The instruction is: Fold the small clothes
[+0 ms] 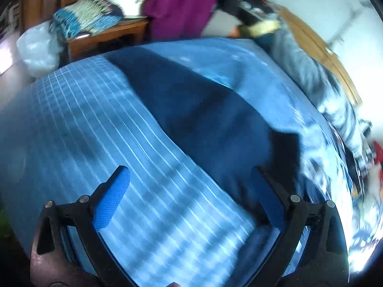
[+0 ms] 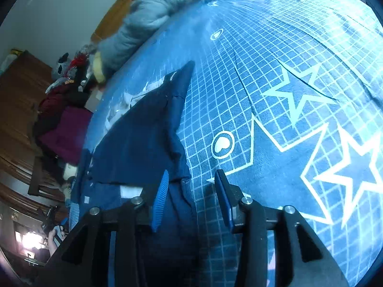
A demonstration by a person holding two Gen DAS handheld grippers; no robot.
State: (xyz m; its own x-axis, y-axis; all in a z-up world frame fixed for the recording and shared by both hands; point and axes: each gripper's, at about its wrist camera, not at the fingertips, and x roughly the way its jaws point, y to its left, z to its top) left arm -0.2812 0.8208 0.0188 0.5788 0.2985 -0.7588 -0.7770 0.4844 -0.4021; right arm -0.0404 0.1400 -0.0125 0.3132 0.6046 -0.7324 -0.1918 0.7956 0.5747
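Note:
A dark navy garment [image 1: 210, 119] lies on a blue bedsheet [image 1: 91, 110] printed with a white grid. In the left wrist view, which is motion-blurred, my left gripper [image 1: 189, 177] is wide open above the sheet, its right finger over the garment's near edge. In the right wrist view the same garment [image 2: 143, 138] lies spread to the left, with white labels showing near its far edge. My right gripper [image 2: 191, 177] is open, its jaws on either side of the garment's ribbed near edge, holding nothing.
The sheet [image 2: 299, 95] carries star and heart prints. A grey quilt [image 1: 311, 71] is bunched along the wooden headboard. A wooden table [image 1: 107, 33] holds patterned cloth and a white basin, beside a magenta cloth [image 1: 182, 4] and a plastic bag [image 1: 38, 47].

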